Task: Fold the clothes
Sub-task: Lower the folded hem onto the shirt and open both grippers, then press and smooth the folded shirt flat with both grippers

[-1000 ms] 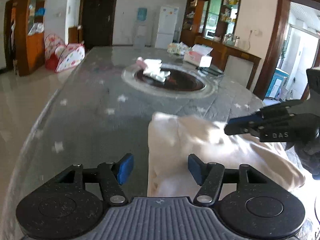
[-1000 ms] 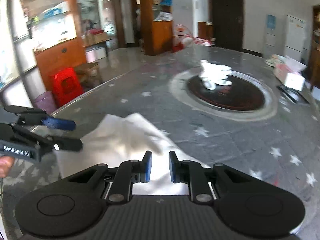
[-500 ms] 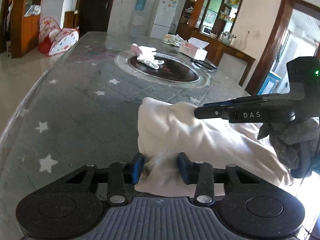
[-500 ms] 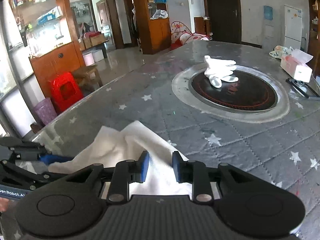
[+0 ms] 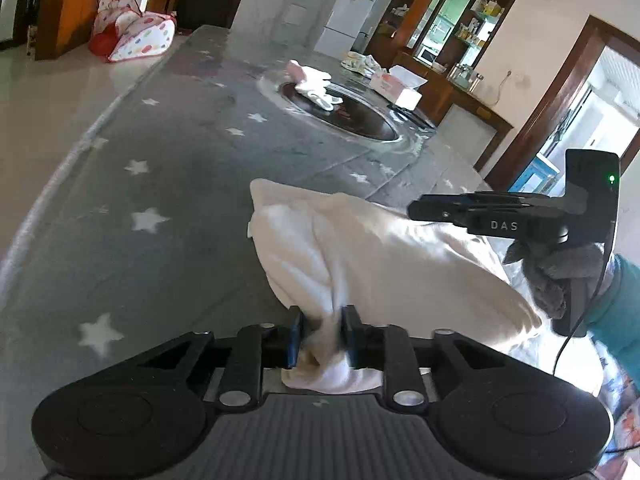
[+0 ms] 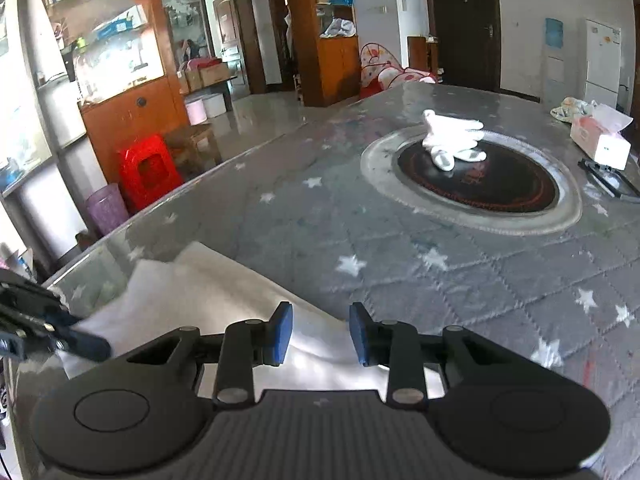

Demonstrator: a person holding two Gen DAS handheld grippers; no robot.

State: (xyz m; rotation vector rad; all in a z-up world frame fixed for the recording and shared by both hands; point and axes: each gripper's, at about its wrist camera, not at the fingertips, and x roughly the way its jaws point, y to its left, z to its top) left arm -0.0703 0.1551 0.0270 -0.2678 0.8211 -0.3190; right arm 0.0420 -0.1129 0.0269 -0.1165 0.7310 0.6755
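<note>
Since a second ago the left gripper [image 5: 320, 336] has gone from spread to pinching a bunched corner of the cloth [image 5: 384, 256] and lifting it, while the right gripper [image 6: 320, 334] has opened from nearly closed; its blue pads now stand apart over the fabric, holding nothing. The cloth lies at the near edge of the table [image 5: 192, 168], at about six o'clock from the dark round inset [image 6: 476, 178]. It looks light, soft and limp, a thick cream knit that sags from any hold, so edges and corners are probably the best places to grip. The table cover is grey, quilted and star-printed.
</note>
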